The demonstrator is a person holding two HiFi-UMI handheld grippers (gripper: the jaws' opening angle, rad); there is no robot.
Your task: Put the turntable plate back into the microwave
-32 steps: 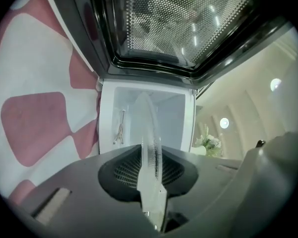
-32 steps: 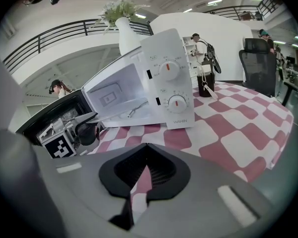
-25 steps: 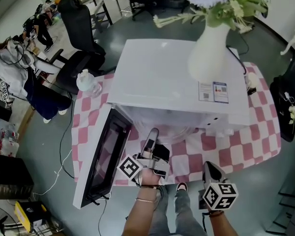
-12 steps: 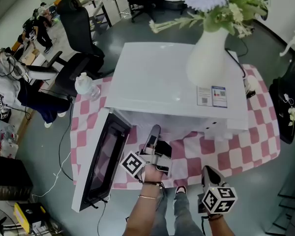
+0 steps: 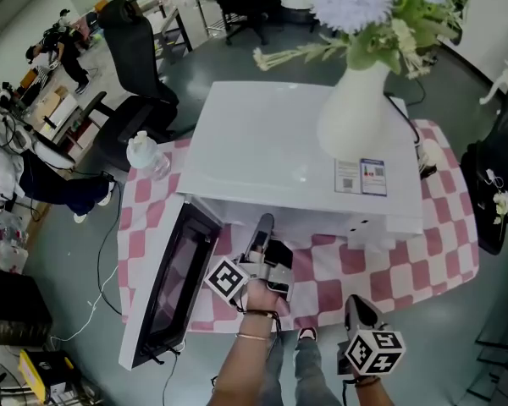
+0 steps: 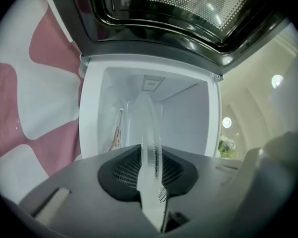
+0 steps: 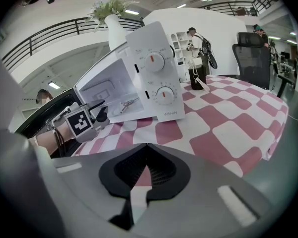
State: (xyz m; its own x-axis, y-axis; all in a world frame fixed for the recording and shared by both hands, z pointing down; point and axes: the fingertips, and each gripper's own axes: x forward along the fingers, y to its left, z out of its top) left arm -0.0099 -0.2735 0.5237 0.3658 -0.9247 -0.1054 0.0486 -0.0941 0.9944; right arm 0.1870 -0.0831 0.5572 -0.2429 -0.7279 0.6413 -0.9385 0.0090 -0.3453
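Observation:
The white microwave (image 5: 296, 150) stands on the checked table with its door (image 5: 165, 286) swung open to the left. My left gripper (image 5: 260, 231) is shut on the clear glass turntable plate (image 6: 148, 133), which stands edge-on between its pads (image 6: 176, 170). It points straight at the open cavity (image 6: 181, 108), just in front of it. A roller ring (image 7: 127, 103) lies on the cavity floor. My right gripper (image 5: 361, 307) hangs lower right, off the table's front edge, shut and empty (image 7: 141, 175).
A white vase with flowers (image 5: 360, 100) stands on top of the microwave. A clear bottle (image 5: 144, 152) sits at the table's left back corner, a dark bottle (image 7: 196, 76) beside the microwave. Office chairs (image 5: 140, 41) stand behind the pink checked table (image 5: 389, 252).
My left gripper has edged a little toward the microwave opening with the plate in it. The right gripper has stayed where it was.

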